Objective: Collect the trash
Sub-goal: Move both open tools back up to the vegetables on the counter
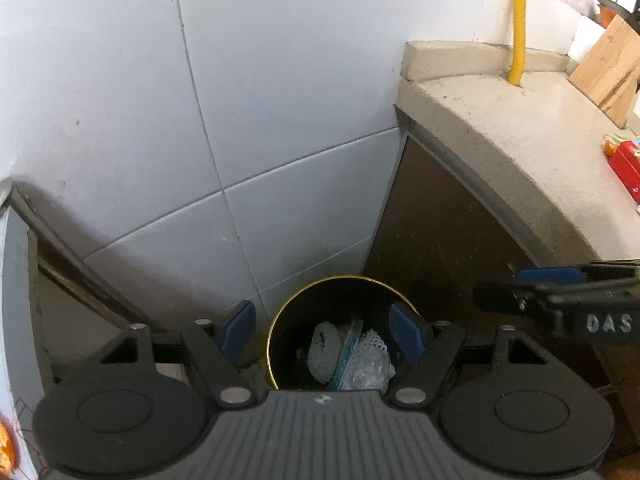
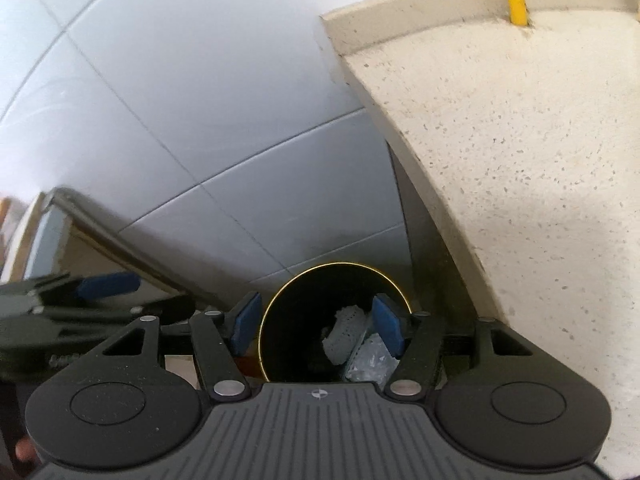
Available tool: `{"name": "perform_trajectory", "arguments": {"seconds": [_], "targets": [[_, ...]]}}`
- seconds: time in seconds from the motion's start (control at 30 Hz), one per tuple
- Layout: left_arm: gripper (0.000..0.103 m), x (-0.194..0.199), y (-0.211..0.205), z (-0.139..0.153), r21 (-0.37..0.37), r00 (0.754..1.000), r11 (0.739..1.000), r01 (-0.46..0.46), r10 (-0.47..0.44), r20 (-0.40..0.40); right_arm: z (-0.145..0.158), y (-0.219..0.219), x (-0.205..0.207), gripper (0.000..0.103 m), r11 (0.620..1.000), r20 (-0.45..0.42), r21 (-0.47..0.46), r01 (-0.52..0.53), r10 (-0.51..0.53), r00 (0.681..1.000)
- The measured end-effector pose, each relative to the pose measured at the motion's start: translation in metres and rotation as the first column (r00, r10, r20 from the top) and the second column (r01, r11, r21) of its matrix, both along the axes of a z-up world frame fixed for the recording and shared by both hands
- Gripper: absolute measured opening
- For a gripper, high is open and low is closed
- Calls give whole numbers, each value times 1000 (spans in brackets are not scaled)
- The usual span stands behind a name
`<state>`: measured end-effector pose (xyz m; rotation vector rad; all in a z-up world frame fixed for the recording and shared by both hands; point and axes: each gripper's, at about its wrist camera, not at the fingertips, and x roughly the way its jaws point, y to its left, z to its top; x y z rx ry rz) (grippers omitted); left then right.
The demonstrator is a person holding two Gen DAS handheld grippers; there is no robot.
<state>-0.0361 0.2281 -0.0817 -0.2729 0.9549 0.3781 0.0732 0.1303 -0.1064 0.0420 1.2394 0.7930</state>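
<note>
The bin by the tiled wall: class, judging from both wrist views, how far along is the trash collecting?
Done: the black bin already holds white foam netting and clear plastic. In hand: nothing; the left gripper and right gripper hang over it, jaws open and empty. Left: possibly the red packet on the counter.

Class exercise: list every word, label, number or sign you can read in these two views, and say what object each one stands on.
"DAS" in white letters, on the black body of the right tongs, cut off by the picture's edge.
Red box on the counter: print too small to read.
Right wrist view: no text.
</note>
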Motion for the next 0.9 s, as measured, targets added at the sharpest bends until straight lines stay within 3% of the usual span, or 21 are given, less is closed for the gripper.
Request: {"name": "perform_trajectory", "arguments": {"seconds": [0.3, 0.4, 0.47, 0.9], "targets": [[68, -3, -21, 12, 85, 996, 995, 46, -53, 73, 27, -20, -5, 70, 992, 21, 106, -71, 69, 997], [68, -4, -26, 16, 49, 996, 999, 21, -25, 89, 40, -29, -6, 71, 988, 38, 133, -75, 71, 997], [68, -3, -32, 19, 20, 995, 1000, 19, -21, 101, 49, -39, -3, 71, 986, 45, 156, -61, 55, 997], [69, 28, -95, 58, 37, 975, 989, 140, -144, 171, 83, -116, 16, 73, 976, 131, 194, 97, -124, 984]]}}
